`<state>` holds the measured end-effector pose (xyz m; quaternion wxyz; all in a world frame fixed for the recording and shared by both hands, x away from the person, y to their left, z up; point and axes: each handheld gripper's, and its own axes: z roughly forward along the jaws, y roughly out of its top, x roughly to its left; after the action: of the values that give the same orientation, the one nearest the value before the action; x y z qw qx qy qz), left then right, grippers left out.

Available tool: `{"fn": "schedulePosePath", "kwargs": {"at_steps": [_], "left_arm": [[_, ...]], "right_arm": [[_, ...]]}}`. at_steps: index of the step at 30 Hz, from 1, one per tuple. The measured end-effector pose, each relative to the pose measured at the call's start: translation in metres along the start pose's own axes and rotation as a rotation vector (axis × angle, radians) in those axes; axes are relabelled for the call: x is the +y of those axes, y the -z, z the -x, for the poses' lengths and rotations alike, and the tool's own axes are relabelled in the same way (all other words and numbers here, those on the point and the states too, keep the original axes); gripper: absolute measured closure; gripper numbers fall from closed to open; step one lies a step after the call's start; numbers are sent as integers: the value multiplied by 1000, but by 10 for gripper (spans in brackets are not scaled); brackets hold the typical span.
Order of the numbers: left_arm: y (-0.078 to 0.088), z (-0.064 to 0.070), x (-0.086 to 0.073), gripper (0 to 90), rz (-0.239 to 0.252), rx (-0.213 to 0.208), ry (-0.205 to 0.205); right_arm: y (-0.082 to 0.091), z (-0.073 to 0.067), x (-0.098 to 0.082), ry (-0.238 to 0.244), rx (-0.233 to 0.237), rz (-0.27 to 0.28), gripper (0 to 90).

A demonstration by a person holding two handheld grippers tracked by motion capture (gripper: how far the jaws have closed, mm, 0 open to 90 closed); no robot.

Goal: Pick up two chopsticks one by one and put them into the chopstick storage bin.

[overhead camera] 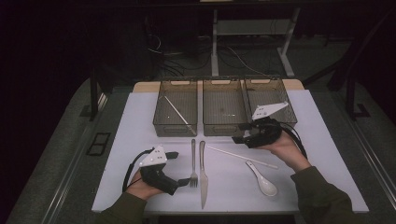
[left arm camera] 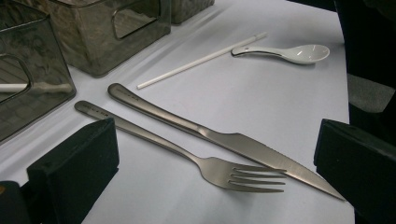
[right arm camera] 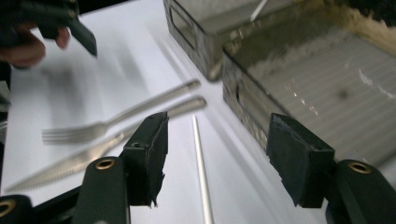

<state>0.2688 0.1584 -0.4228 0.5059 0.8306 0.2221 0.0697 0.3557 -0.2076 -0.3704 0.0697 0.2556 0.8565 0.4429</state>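
While the right gripper (right arm camera: 212,158) hangs with jaws parted and empty, the white chopstick (right arm camera: 201,168) lies on the table (overhead camera: 327,154) directly below, beside the middle bin (overhead camera: 222,108). A grip near mid-length is advised, jaws square across it. Left gripper (overhead camera: 183,179): open, idle, beside fork (overhead camera: 194,163) and knife (overhead camera: 203,175).

From my right gripper view the fork (right arm camera: 88,130) and knife (right arm camera: 93,151) are smeared with blur, and the white chopstick (right arm camera: 201,172) runs off the bottom edge. In my left gripper view the bin (left arm camera: 28,70) is cut by the left edge.
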Motion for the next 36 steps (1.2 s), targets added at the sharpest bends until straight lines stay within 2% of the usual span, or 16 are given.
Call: {"fn": "schedulePosePath", "kwargs": {"at_steps": [3, 7, 9, 16, 26, 36], "left_arm": [[0, 0, 0, 0, 0, 2, 1], [-1, 0, 0, 0, -3, 5, 1], [-1, 0, 0, 0, -5, 4, 1], [0, 1, 0, 0, 0, 1, -2], [2, 0, 0, 0, 3, 7, -7], [3, 0, 0, 0, 2, 7, -5]], "right_arm": [[5, 2, -12, -22, 1, -8, 396], [7, 3, -24, -18, -2, -45, 422], [9, 3, -28, -24, 2, -44, 437], [13, 0, -47, -18, -32, -76, 557], [3, 2, -64, -17, -15, -156, 716], [-9, 6, -72, -20, -8, -211, 766]]}}
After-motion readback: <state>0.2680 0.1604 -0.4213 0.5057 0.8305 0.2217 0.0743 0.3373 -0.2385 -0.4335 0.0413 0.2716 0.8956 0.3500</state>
